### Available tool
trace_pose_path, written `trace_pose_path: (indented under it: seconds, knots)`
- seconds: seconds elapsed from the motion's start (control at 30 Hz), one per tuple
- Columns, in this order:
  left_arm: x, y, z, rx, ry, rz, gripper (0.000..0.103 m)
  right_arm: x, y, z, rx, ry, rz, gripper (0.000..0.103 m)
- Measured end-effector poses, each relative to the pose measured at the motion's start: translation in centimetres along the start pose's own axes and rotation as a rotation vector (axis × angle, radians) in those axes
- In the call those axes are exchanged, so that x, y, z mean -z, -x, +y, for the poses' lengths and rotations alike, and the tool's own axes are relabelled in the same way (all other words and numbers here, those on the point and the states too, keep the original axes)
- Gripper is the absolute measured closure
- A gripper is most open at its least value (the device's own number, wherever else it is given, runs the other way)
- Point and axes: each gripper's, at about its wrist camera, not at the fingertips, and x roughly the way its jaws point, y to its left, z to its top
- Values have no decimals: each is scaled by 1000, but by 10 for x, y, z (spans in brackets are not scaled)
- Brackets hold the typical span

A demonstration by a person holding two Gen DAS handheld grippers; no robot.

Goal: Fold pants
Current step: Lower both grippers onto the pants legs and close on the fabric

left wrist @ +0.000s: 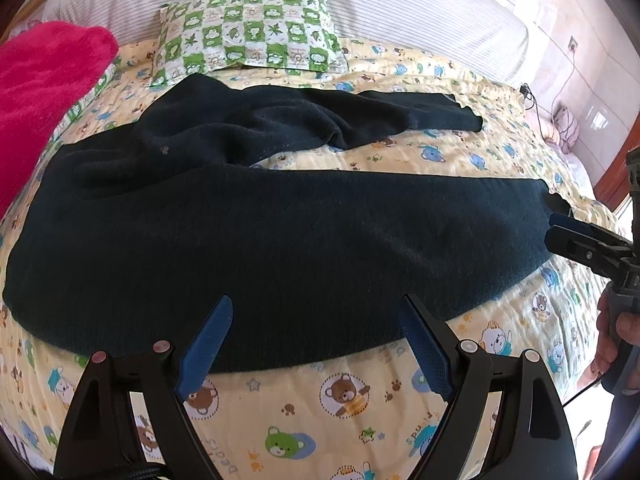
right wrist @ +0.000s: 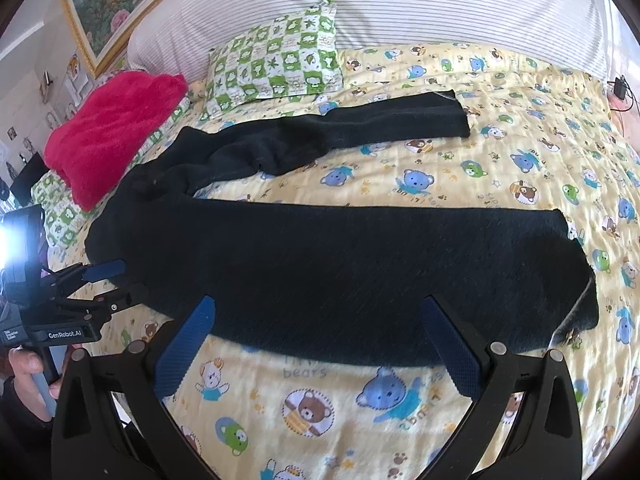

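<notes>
Dark pants (left wrist: 280, 232) lie spread on the bear-print bedspread (left wrist: 304, 408), waist at the left, the two legs splayed apart to the right. The near leg is flat; the far leg (left wrist: 400, 116) is rumpled. They also show in the right wrist view (right wrist: 340, 264). My left gripper (left wrist: 316, 320) is open over the near edge of the near leg, empty. My right gripper (right wrist: 316, 320) is open over the same leg's near edge, empty. The right gripper shows in the left wrist view (left wrist: 560, 232) by the near leg's cuff. The left gripper shows in the right wrist view (right wrist: 112, 280) by the waist.
A green-and-white checked pillow (left wrist: 248, 28) lies at the head of the bed. A pink fluffy blanket (left wrist: 44, 92) is piled at the left. A striped headboard (left wrist: 400, 0) runs behind. A cable and charger (left wrist: 528, 94) sit at the bed's far right edge.
</notes>
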Motion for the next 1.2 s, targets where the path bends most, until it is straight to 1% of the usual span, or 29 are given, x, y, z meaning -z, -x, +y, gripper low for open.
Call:
trace_pose_path:
  seconds: [0.1,0.3,0.6,0.77,0.93,1.1,1.2]
  knots:
    - [-6,-3,-1,4,-10,2,17,-5,-1,-4,6,0,0,0]
    - [-21,-8,0,7,-18,4,17,-16,-5,-17,-16,-40,-1,0]
    - [-45,-19,4,-4,-35,12,17,-40,-13,-33,-6,-55,8,0]
    - [-62,-25,6,-10,-44,10,17,-59,-21,-40,5,-42,16,0]
    - [-79,-34,7,-16,-59,7,17,-80,-30,-50,-17,-52,23,0]
    - [-103,-47,10,-28,-77,6,17,-105,-42,-65,-13,-59,23,0]
    - [-122,-58,16,-23,-88,6,17,-122,-52,-76,-32,-69,29,0]
